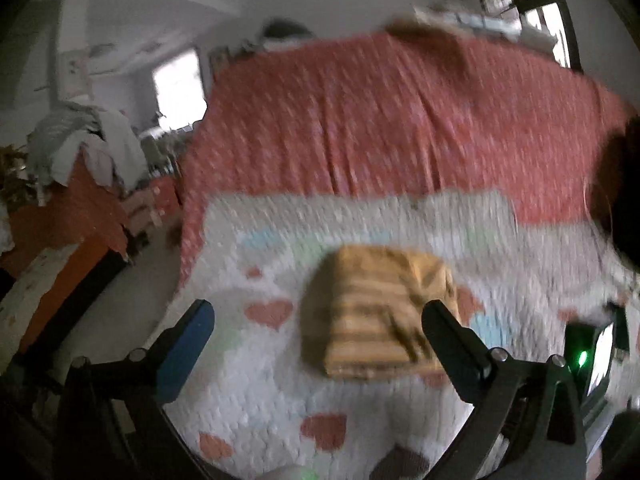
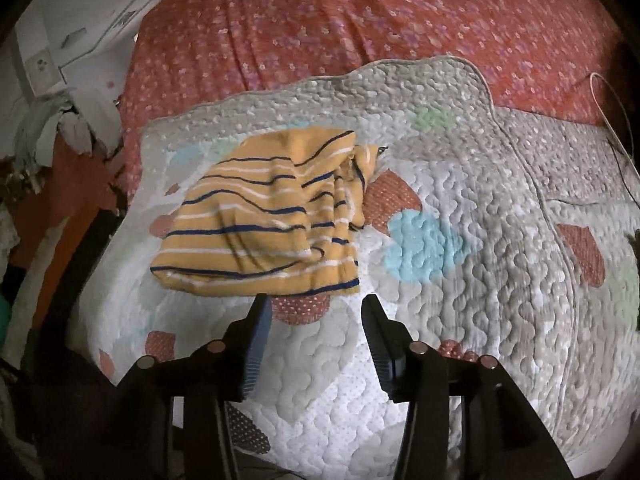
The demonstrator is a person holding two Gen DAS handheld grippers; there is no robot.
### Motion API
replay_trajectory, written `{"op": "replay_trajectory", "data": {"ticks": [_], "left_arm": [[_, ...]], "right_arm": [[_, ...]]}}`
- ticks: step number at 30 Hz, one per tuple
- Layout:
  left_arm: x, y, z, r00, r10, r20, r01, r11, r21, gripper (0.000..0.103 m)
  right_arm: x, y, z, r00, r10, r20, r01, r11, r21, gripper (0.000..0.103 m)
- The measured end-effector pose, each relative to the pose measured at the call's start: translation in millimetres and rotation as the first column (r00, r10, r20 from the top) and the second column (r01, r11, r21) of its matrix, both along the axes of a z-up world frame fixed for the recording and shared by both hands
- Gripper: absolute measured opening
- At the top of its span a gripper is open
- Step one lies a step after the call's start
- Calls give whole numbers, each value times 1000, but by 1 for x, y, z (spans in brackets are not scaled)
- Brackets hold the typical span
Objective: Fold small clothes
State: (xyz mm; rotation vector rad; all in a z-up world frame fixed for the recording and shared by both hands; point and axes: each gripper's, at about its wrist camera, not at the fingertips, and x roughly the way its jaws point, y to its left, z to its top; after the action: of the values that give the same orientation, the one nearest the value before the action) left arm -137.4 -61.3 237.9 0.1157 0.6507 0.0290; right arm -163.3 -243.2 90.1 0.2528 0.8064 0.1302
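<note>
**Striped garment lies folded on the quilt, both claws empty**

From the left wrist view, which is smeared with motion blur, the left claw (image 1: 318, 322) stands wide open with nothing between its fingers. The yellow striped garment (image 1: 380, 312) lies on the white quilt (image 1: 256, 400) with hearts and pastel patches, itself spread over a red floral bedspread (image 1: 380, 120). The garment sits just ahead of the claw, nearer its right finger, whose tip overlaps the cloth's right edge in this view; I cannot tell whether it touches. A heap of grey and white clothes (image 1: 84, 140) sits off to the left, well apart from the bed. A device with a green light (image 1: 582, 358) shows at the right edge.

From the right wrist view, much sharper, the right claw (image 2: 314, 308) is about half open and also holds nothing. The yellow striped garment (image 2: 272, 216) lies ahead and to its left as a rough rectangle, already doubled over, its near hem just beyond the left fingertip. The right side is bunched and wrinkled, with a small flap poking out at the far right corner. The white quilt (image 2: 460, 320) is flat beneath it, the red floral bedspread (image 2: 360, 20) beyond.

My judgement: the fold looks nearly done, but untidy. To finish well, each claw should pinch only the top layer at a corner, draw the bunched right edge straight, tuck the stray flap in, and lay the cloth down slowly without dragging the quilt along.
</note>
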Motion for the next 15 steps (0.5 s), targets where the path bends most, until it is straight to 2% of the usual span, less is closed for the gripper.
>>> {"op": "replay_trajectory", "data": {"ticks": [2, 6, 10, 15], "left_arm": [[4, -4, -15, 997, -25, -73, 25, 1000, -8, 103], [6, -8, -37, 985, -49, -165, 44, 998, -37, 103], [6, -14, -55, 972, -74, -224, 66, 997, -43, 103], [4, -22, -69, 960, -99, -261, 92, 995, -39, 103]], "right_arm": [[2, -2, -2, 1000, -12, -12, 12, 1000, 1, 51], [6, -6, -4, 999, -28, -16, 28, 1000, 1, 51], [6, -3, -5, 1000, -20, -14, 20, 1000, -19, 53], [6, 0, -6, 1000, -13, -11, 13, 999, -38, 54]]}}
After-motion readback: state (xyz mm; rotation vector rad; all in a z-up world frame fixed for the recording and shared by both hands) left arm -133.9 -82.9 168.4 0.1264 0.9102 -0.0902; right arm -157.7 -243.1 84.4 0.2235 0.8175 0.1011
